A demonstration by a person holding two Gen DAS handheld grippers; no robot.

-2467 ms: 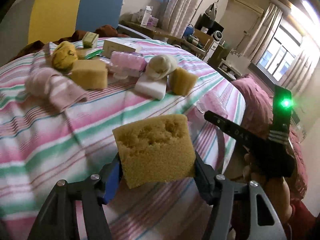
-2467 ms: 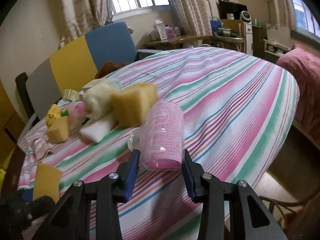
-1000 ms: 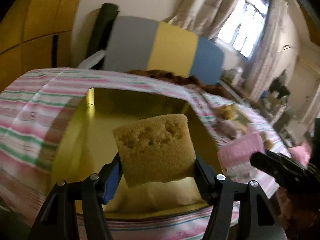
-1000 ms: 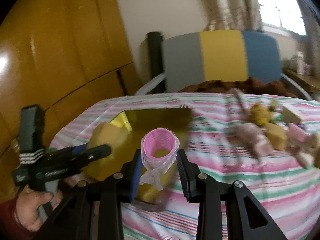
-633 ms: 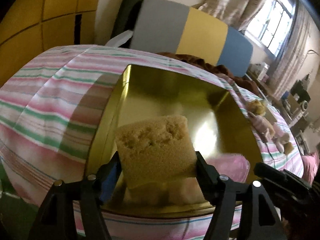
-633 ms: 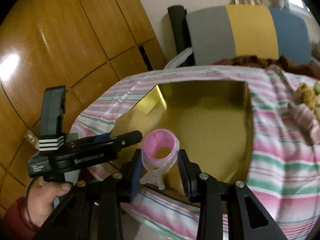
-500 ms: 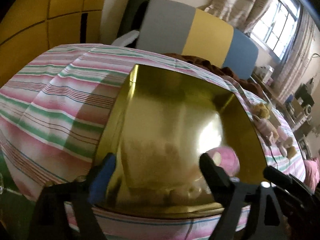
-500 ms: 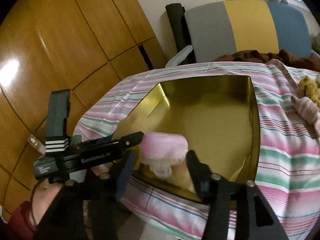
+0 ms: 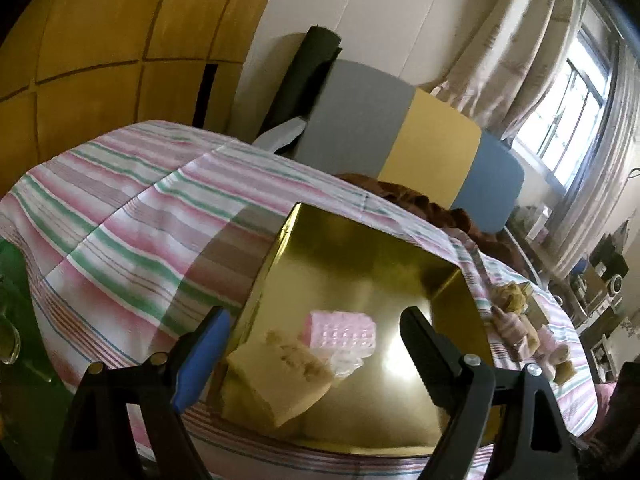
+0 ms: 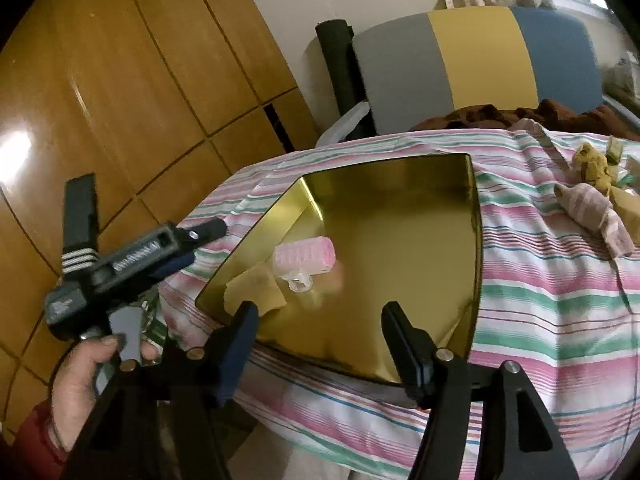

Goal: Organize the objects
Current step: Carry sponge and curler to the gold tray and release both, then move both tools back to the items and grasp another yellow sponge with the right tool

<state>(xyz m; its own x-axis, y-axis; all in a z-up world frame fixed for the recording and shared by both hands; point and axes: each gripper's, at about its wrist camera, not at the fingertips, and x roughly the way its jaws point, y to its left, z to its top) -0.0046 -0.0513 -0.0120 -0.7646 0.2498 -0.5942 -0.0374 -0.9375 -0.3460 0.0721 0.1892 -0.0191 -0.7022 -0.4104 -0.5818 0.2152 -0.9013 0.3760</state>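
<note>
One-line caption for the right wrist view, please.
Right tongs opening, empty, above the gold tray holding a pink roller and sponge; left tongs alongside.

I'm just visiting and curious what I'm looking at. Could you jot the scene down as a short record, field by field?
Setting: table under a striped cloth
Container: gold tray
In tray: sponge and pink roller, side by side near one corner
Left gripper: open, empty
Right gripper: jaws opening, nothing between them
Still on cloth: a pile of small items
Behind: a grey, yellow and blue chair
</note>
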